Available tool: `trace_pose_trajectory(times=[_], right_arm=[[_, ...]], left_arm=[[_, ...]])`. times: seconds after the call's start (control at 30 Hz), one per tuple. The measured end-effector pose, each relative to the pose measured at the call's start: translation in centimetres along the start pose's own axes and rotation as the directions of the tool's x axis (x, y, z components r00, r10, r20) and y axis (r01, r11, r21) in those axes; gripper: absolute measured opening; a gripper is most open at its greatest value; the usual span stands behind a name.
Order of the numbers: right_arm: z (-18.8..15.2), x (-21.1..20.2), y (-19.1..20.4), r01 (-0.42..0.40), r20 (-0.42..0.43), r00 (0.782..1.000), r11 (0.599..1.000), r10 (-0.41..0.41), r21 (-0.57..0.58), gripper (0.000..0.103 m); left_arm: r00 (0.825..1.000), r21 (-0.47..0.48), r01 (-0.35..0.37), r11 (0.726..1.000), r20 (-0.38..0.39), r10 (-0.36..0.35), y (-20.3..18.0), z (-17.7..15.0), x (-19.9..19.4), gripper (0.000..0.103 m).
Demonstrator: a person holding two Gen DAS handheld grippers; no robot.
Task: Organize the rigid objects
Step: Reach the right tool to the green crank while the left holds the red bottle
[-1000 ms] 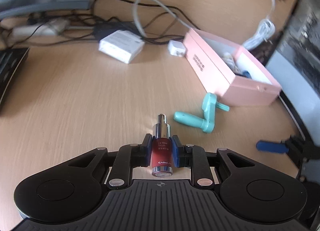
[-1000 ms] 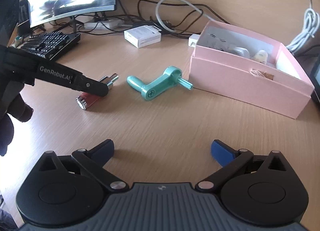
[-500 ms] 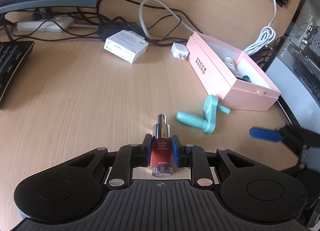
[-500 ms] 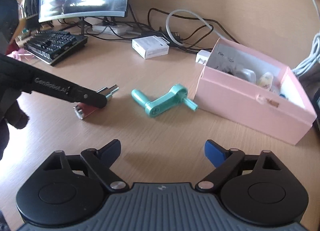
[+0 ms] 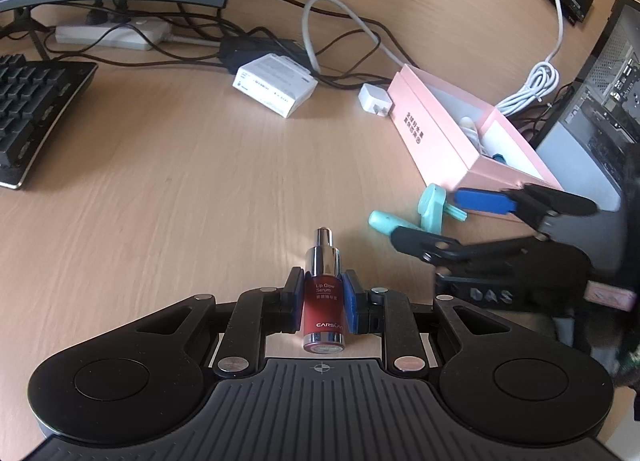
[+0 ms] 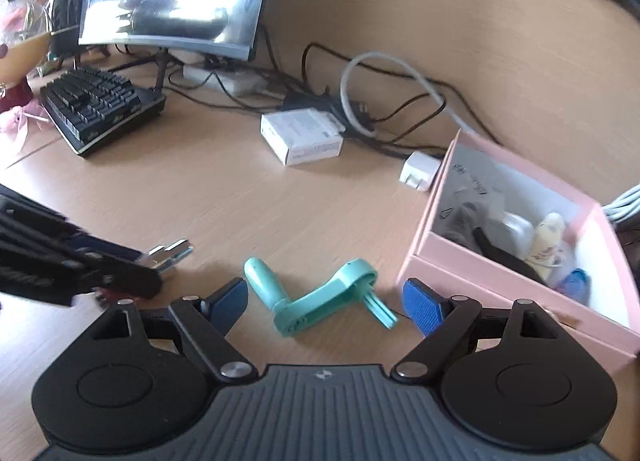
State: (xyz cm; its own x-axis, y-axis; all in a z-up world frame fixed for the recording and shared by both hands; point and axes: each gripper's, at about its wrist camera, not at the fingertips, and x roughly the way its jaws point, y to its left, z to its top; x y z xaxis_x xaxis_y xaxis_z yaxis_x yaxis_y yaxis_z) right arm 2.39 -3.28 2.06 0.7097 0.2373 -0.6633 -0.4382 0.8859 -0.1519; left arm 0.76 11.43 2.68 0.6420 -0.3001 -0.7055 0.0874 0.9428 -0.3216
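Note:
My left gripper (image 5: 323, 305) is shut on a red lip serum bottle (image 5: 323, 309) with a silver cap, held just above the desk; its silver tip also shows in the right wrist view (image 6: 170, 254). A teal plastic crank handle (image 6: 320, 303) lies on the desk between the spread fingers of my open right gripper (image 6: 326, 301). In the left wrist view the handle (image 5: 428, 207) sits partly behind my right gripper (image 5: 452, 221). An open pink box (image 6: 520, 261) holding several small items stands to the right; it also shows in the left wrist view (image 5: 448, 133).
A black keyboard (image 6: 96, 105), a monitor (image 6: 172, 1), a white box (image 6: 304, 135), a white charger (image 6: 420, 171) and tangled cables (image 6: 380, 101) sit along the back. A computer case (image 5: 600, 101) stands at the far right.
My right gripper has moved forward and down until its open fingers straddle the teal handle. My left gripper has lifted slightly with the serum bottle in it.

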Motion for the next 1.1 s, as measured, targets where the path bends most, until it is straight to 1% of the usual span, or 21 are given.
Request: trace_pose_trajectory(times=[0.07, 0.13, 0.23, 0.3, 0.4, 0.43, 0.47, 0.53, 0.57, 0.67, 0.73, 0.8, 0.93, 1.1], right_arm=[[0.2, 0.9, 0.0, -0.015, -0.020, 1.000, 1.000, 0.015, 0.014, 0.085], [0.2, 1.3, 0.2, -0.014, -0.020, 1.000, 1.000, 0.014, 0.019, 0.084], [0.4, 1.3, 0.5, -0.012, -0.022, 1.000, 1.000, 0.013, 0.017, 0.077], [0.7, 0.5, 0.8, -0.014, -0.006, 1.000, 1.000, 0.014, 0.004, 0.077], [1.0, -1.2, 1.2, -0.011, 0.054, 0.998, 1.000, 0.011, -0.011, 0.076], [1.2, -1.3, 1.4, -0.010, 0.062, 0.998, 1.000, 0.012, -0.027, 0.069], [1.3, -1.1, 1.7, -0.010, 0.057, 0.998, 0.999, 0.013, -0.046, 0.054], [1.7, 0.0, 2.3, -0.035, 0.014, 0.999, 0.997, 0.036, -0.066, 0.039], [1.8, 0.5, 2.4, -0.055, -0.009, 0.998, 0.997, 0.054, -0.058, 0.037], [1.7, 1.4, 2.4, -0.071, -0.055, 0.996, 0.997, 0.070, -0.017, 0.036], [1.2, 1.0, 2.0, -0.095, -0.072, 0.993, 0.995, 0.096, 0.013, 0.036], [0.5, 0.2, 1.5, -0.102, -0.089, 0.991, 0.994, 0.104, 0.022, 0.036], [-1.6, -2.0, 0.2, -0.096, -0.106, 0.989, 0.995, 0.098, 0.019, 0.037], [-4.1, -4.7, -1.5, -0.049, -0.116, 0.992, 0.999, 0.049, 0.005, 0.037]], left_arm=[[1.000, 0.005, 0.000, 1.000, 0.004, 0.000, 0.0, -0.2, -0.2, 0.024], [1.000, 0.011, -0.001, 1.000, 0.003, 0.001, 0.0, -0.3, -0.2, 0.024], [1.000, 0.018, -0.006, 1.000, 0.000, 0.006, -0.1, -0.3, -0.3, 0.024], [1.000, 0.022, -0.008, 1.000, 0.001, 0.008, -0.2, -0.4, -0.3, 0.024], [1.000, 0.019, -0.012, 1.000, 0.009, 0.012, -0.3, -0.5, -0.4, 0.024], [1.000, 0.019, -0.015, 1.000, 0.011, 0.014, -0.4, -0.6, -0.4, 0.024], [1.000, 0.021, -0.016, 1.000, 0.013, 0.016, -0.4, -0.6, -0.4, 0.024], [1.000, 0.026, -0.017, 1.000, 0.013, 0.017, -0.4, -0.6, -0.4, 0.024], [1.000, 0.029, -0.018, 0.999, 0.013, 0.017, -0.4, -0.6, -0.4, 0.024], [1.000, 0.032, -0.018, 0.999, 0.011, 0.017, -0.4, -0.5, -0.4, 0.024], [1.000, 0.031, -0.019, 0.999, 0.009, 0.019, -0.4, -0.5, -0.4, 0.024], [1.000, 0.027, -0.025, 0.999, 0.004, 0.025, -0.4, -0.4, -0.4, 0.024], [0.999, 0.034, -0.033, 0.999, -0.002, 0.033, -0.7, -0.3, -0.2, 0.024], [1.000, 0.067, -0.002, 0.998, -0.020, 0.003, -1.9, -0.2, 0.5, 0.024]])
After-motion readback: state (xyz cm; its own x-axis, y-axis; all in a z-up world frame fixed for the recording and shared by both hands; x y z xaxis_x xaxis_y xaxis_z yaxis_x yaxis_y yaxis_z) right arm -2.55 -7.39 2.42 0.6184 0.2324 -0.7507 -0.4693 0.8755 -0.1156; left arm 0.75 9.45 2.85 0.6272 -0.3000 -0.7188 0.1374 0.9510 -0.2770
